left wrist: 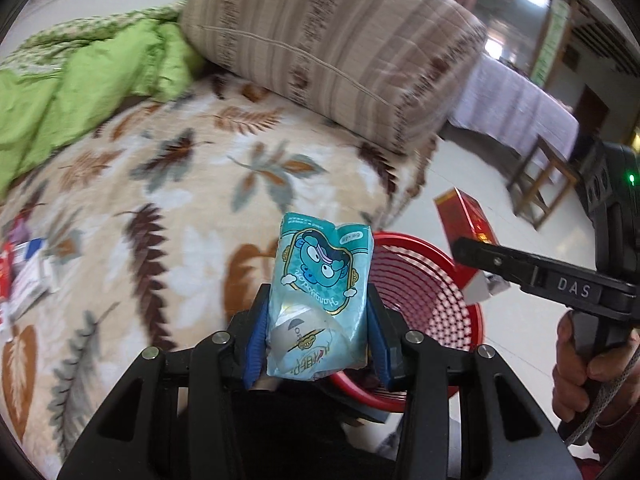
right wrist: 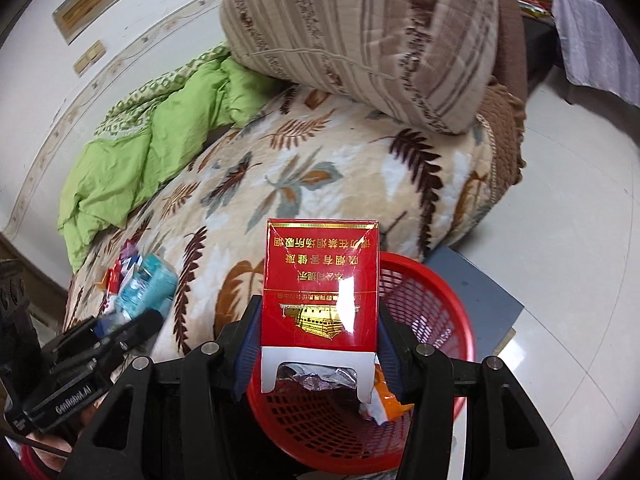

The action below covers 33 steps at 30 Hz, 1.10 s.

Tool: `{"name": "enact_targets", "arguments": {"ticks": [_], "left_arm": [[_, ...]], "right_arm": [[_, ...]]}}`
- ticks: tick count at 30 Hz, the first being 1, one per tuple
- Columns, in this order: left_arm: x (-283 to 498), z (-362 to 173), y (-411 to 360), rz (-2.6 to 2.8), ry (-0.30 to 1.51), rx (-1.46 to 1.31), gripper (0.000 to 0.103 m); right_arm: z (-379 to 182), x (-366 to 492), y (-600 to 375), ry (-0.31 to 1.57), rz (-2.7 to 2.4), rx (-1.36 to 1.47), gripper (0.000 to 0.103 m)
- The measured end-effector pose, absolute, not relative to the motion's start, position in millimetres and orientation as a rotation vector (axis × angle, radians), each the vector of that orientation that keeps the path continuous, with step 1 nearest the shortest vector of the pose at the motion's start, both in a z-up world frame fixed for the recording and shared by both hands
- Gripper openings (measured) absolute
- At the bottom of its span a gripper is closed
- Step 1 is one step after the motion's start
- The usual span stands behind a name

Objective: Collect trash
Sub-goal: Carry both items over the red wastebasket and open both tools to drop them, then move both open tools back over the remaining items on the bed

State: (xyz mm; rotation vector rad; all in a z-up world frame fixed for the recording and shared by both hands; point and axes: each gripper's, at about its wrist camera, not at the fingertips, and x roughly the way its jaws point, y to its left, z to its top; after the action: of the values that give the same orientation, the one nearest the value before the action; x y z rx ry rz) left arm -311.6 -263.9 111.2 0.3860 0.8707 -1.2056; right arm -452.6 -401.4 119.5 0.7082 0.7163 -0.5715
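Red cig pack [right wrist: 320,284], "DAS" R gripper [left wrist: 476,254]

- Blurred beyond reading: small packets [left wrist: 24,276] at left edge of left wrist view.
- Cut off by lower edge: red basket [right wrist: 424,320] base, behind gripper frame.
- Hidden behind red carton [right wrist: 320,284]: basket's far-left rim.

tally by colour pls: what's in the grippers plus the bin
Red: 2, cigarette pack in right gripper, basket
Blue: 1, tissue packet in left gripper
Total: 3
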Motion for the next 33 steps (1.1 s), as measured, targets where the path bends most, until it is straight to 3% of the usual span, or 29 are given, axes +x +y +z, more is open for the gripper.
{"name": "enact_targets", "arguments": {"ticks": [5, 11, 33], "left_arm": [[-326.6, 102.7, -286.0, -1.270, 0.893, 0.425, 0.042], [-335.2, 100.1, -299.3, -1.323, 0.892, 0.431, 0.061], [-271.0, 119.4, -227.5, -1.146, 0.873, 0.253, 0.064]], "right_arm": [[114.7, -464.6, -408.5, 0.710, -0.593, 0.737, 0.056], [108.2, -472.4, -416.2, 0.723, -0.603, 0.772, 0.057], [115.0, -437.6, -394.0, 0.759, -0.573, 0.665, 0.066]]}}
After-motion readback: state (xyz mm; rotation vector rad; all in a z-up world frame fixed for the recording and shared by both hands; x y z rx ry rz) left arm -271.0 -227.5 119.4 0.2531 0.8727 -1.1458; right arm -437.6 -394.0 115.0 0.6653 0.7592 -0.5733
